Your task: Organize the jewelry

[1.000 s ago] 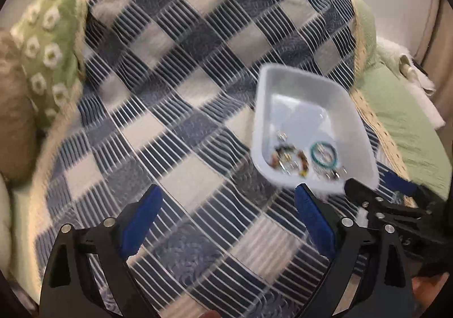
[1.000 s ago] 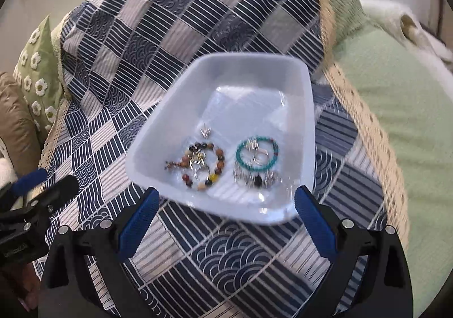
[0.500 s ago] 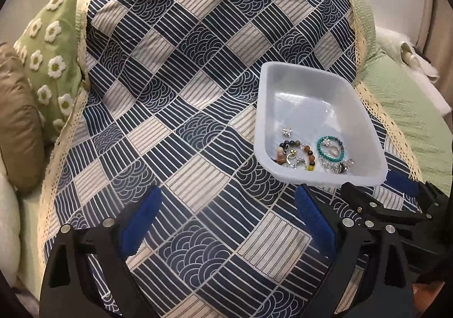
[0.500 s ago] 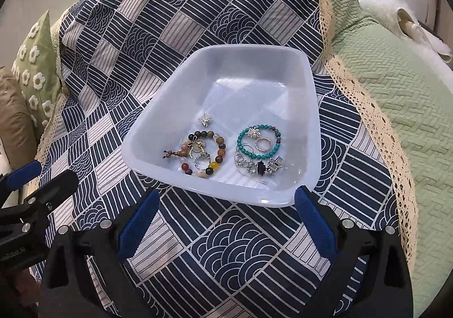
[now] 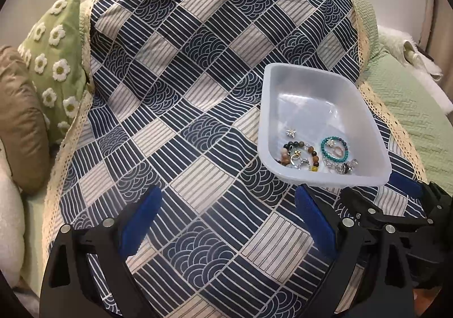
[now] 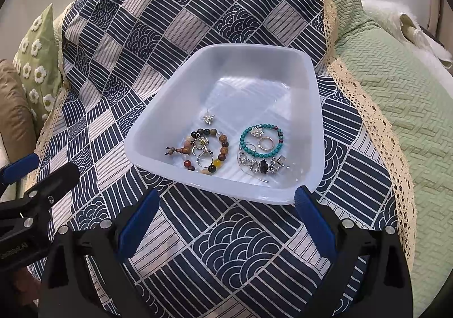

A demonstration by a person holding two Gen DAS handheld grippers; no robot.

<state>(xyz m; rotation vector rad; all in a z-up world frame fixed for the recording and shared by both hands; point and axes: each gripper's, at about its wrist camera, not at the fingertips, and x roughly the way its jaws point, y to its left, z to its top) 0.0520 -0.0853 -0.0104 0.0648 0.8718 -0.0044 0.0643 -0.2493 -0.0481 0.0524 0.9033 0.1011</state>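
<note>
A white plastic tray (image 6: 305, 108) rests on the blue patterned cloth (image 6: 175, 35); it also shows in the left wrist view (image 5: 311, 83). Inside lie a brown bead bracelet (image 6: 223, 145), a turquoise bead bracelet (image 6: 246, 145), a gold ring (image 6: 266, 144), a small flower earring (image 6: 208, 118) and silver charms (image 6: 263, 165). My right gripper (image 6: 226, 210) is open and empty, just in front of the tray's near rim. My left gripper (image 5: 229, 213) is open and empty over the cloth, left of the tray. The right gripper's fingers (image 5: 405, 187) show beside it.
A green daisy pillow (image 5: 53, 63) and a brown cushion (image 5: 19, 120) lie at the left. A green quilted bedspread (image 6: 396, 91) lies right of the cloth's lace edge (image 6: 365, 108). White fluffy bedding (image 5: 410, 55) is at the far right.
Both views have steadied and drawn back slightly; the tray now sits a little higher and farther from my right gripper. Both grippers stay open.
</note>
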